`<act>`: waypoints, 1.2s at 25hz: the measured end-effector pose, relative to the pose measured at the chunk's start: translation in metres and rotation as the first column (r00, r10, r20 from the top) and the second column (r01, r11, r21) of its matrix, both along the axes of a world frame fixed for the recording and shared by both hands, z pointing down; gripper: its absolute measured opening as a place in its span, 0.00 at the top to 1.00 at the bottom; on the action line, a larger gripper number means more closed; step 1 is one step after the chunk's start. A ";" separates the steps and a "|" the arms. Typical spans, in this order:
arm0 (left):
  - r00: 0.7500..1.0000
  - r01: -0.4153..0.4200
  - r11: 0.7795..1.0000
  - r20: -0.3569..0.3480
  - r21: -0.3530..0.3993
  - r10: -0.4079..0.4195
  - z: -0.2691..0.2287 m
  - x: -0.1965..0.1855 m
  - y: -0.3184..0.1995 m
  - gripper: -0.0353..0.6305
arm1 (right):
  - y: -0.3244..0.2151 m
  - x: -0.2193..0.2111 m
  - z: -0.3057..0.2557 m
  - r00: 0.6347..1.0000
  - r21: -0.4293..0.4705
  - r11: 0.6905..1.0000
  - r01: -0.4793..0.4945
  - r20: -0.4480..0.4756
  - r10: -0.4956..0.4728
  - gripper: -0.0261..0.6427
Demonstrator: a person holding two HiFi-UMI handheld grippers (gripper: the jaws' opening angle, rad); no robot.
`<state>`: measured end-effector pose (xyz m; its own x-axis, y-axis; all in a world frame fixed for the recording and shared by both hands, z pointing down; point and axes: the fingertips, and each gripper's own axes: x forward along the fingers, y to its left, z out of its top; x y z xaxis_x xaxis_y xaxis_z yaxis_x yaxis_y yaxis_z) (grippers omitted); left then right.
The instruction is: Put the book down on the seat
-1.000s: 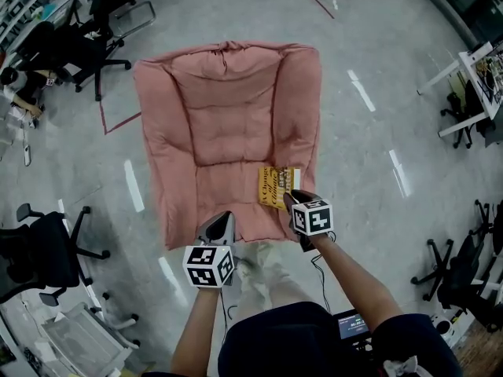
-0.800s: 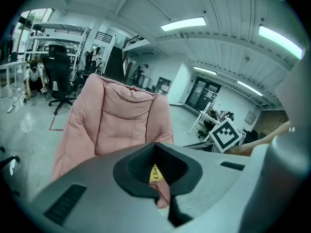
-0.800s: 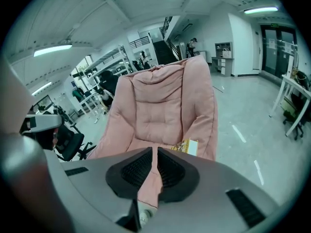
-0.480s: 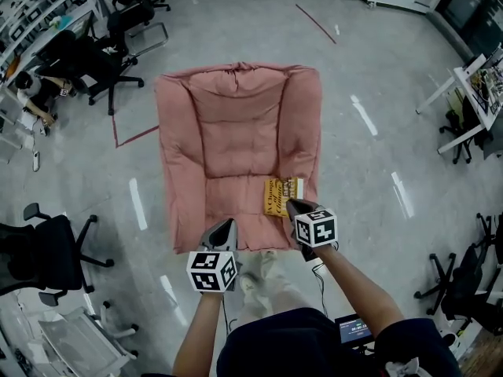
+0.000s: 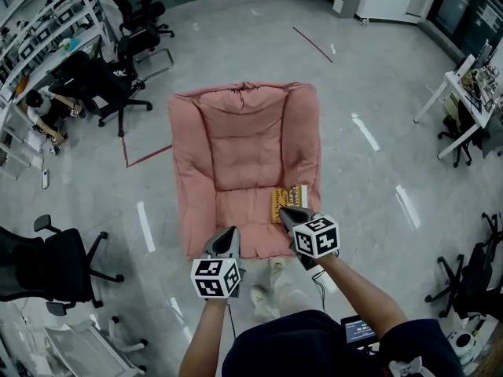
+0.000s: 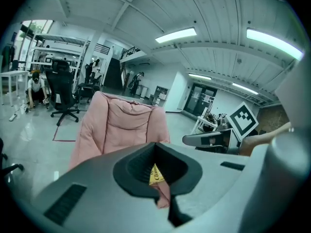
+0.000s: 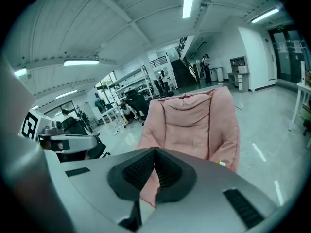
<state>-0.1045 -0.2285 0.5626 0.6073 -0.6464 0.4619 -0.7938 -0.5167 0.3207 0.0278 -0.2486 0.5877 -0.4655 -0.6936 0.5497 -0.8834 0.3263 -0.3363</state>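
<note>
A yellow book [image 5: 288, 201] lies flat on the seat of the pink cushioned chair [image 5: 244, 144], near its front right corner. My right gripper [image 5: 288, 214] hovers just in front of the book, shut and with nothing in it. My left gripper [image 5: 228, 236] is over the seat's front edge, also shut and empty. In the left gripper view a corner of the book [image 6: 154, 174] shows past my jaws, with the chair [image 6: 121, 125] behind and the right gripper [image 6: 203, 140] off to the right. The right gripper view has the chair [image 7: 194, 120] ahead and a sliver of the book [image 7: 221, 163].
Black office chairs [image 5: 130, 85] stand at the far left, where a person [image 5: 41, 107] crouches near shelving. Another office chair [image 5: 39, 261] is at my near left. A white desk [image 5: 464, 93] stands at the right. Red tape [image 5: 145, 157] marks the grey floor beside the pink chair.
The right gripper has shut and drawn back off the book, which stays on the seat. Both grippers and the view have pulled away from the chair.
</note>
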 end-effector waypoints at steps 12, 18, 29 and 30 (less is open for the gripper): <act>1.000 -0.023 0.997 -0.007 0.078 0.023 -0.025 -0.028 0.032 0.94 | 0.030 -0.019 -0.025 0.999 0.063 0.998 -0.015 -0.030 0.017 0.93; 1.000 0.011 0.992 -0.016 0.123 -0.009 -0.039 -0.048 0.040 0.94 | 0.038 -0.028 -0.045 0.999 0.101 0.994 -0.027 -0.027 0.030 0.93; 0.998 0.045 0.984 -0.042 0.173 -0.038 -0.063 -0.061 0.033 0.94 | 0.035 -0.047 -0.087 1.000 0.202 0.979 0.005 -0.003 -0.005 0.93; 0.998 0.049 0.982 -0.042 0.180 -0.042 -0.066 -0.062 0.031 0.94 | 0.034 -0.048 -0.090 1.000 0.211 0.978 0.007 0.004 -0.008 0.93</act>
